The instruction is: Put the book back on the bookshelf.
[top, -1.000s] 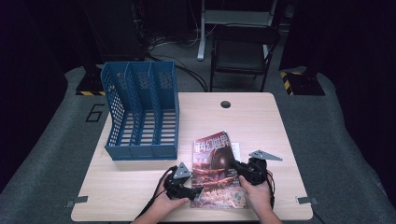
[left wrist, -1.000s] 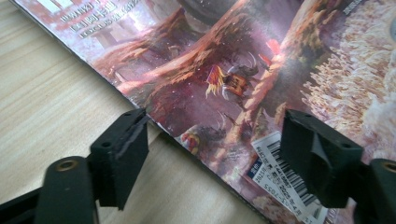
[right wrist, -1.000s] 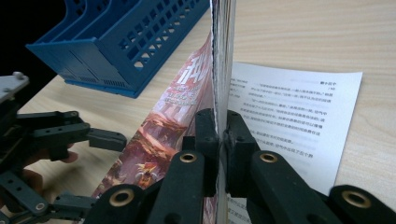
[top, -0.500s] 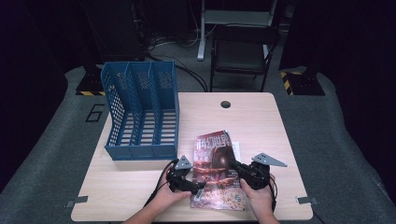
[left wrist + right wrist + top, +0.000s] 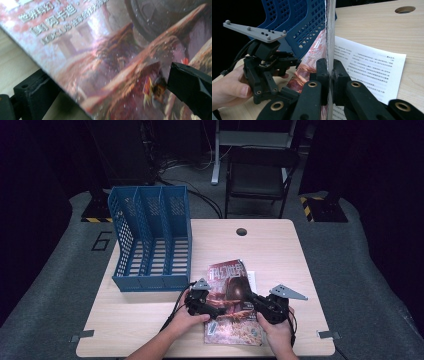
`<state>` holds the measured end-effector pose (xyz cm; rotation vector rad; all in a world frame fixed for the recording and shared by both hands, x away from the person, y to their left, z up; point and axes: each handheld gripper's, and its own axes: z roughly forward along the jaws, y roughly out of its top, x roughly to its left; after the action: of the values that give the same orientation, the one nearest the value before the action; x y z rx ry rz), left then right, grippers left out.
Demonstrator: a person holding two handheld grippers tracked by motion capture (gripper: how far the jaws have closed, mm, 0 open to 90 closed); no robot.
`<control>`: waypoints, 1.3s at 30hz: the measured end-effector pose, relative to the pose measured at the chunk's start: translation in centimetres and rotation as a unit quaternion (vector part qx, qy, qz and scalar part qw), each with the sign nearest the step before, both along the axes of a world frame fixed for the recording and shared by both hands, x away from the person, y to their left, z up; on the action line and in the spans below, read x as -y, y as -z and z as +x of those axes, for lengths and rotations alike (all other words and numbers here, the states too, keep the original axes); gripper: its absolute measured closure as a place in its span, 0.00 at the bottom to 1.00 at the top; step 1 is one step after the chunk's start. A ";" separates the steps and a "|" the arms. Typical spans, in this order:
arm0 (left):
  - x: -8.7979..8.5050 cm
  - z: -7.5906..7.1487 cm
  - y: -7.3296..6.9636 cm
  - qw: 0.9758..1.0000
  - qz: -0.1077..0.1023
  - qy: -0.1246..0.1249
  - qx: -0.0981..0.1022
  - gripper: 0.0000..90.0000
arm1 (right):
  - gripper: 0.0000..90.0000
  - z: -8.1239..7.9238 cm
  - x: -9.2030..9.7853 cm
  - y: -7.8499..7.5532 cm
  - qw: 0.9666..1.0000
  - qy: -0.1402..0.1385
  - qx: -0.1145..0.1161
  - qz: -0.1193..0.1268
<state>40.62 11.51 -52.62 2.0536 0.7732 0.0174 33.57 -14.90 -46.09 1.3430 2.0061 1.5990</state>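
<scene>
Magazine (image 5: 232,302) is just in front of the blue rack (image 5: 150,240), not filed yet. Right gripper (image 5: 328,72) is clamped on its cover edge, lifting it; left gripper (image 5: 110,97) has just let its jaws spread, straddling the cover without pinching. Long axis runs away from the person, title end toward the rack side.

Glossy paper magazine (image 5: 231,300), blue plastic file rack (image 5: 152,240), matt wood-look table (image 5: 280,250)

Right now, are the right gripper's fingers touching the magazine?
Touching. In the right gripper view, the right gripper has both fingers pressed flat against the magazine edge.
</scene>
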 end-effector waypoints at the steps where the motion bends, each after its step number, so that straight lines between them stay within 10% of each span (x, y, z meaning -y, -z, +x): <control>1: 0.0 0.0 0.0 1.000 0.000 0.000 0.000 0.01 | 0.96 0.0 0.0 0.0 1.000 -0.001 0.000 -0.001; 20: 0.9 1.0 0.5 0.999 -0.003 0.035 -0.005 0.01 | 0.96 0.7 0.3 0.5 1.000 -0.001 -0.006 -0.004; 39: 1.5 0.7 0.4 1.000 0.005 0.009 0.003 0.01 | 0.90 3.4 1.4 3.4 0.995 0.021 -0.085 -0.048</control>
<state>41.33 10.04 -53.06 2.0698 0.7522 0.0178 37.01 -16.28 -49.45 1.5190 2.1055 1.3930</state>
